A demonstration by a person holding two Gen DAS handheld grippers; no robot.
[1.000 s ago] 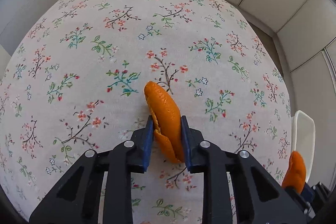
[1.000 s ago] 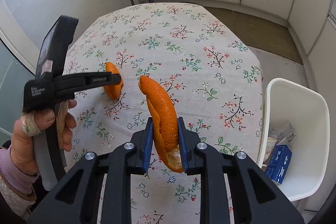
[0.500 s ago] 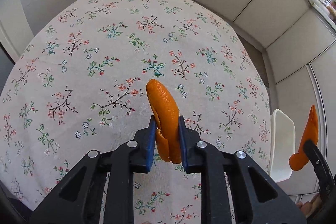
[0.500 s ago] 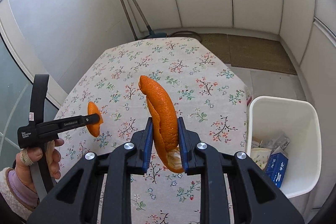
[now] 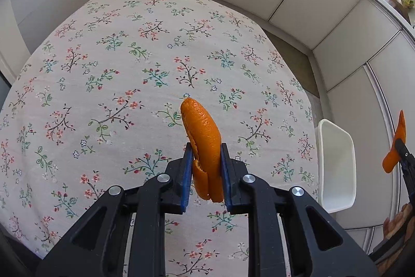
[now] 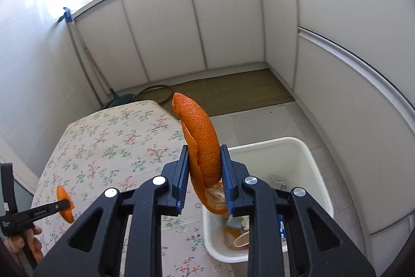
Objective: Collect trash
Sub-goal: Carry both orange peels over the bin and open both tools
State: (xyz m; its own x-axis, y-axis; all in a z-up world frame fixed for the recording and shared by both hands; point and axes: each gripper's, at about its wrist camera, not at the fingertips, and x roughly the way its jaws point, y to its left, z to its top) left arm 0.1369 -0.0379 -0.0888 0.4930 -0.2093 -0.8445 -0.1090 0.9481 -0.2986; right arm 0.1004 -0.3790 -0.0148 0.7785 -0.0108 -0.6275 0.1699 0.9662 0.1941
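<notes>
My left gripper (image 5: 205, 146) is shut on a curled piece of orange peel (image 5: 201, 121), held above the flowered tablecloth (image 5: 129, 69). My right gripper (image 6: 203, 147) holds a second orange peel (image 6: 197, 121) between its blue pads. Its jaws are opening, with the pads still touching the peel. That peel hangs past the table's right edge, over the near rim of the white bin (image 6: 272, 144). The left wrist view shows the bin (image 5: 337, 168) beside the table and the right gripper's peel (image 5: 400, 126) beyond it. The left gripper (image 6: 64, 204) with its peel (image 6: 61, 192) shows at lower left in the right wrist view.
The bin holds earlier trash, among it a paper cup (image 6: 241, 240) and a blue carton. White cupboards (image 6: 228, 22) line the walls. A woven mat (image 6: 233, 90) lies on the floor, and mop handles (image 6: 83, 51) lean in the corner behind the table.
Both grippers have risen with their peels. The right one swung to the right, off the table and over the bin, and tipped up toward the cupboards.
</notes>
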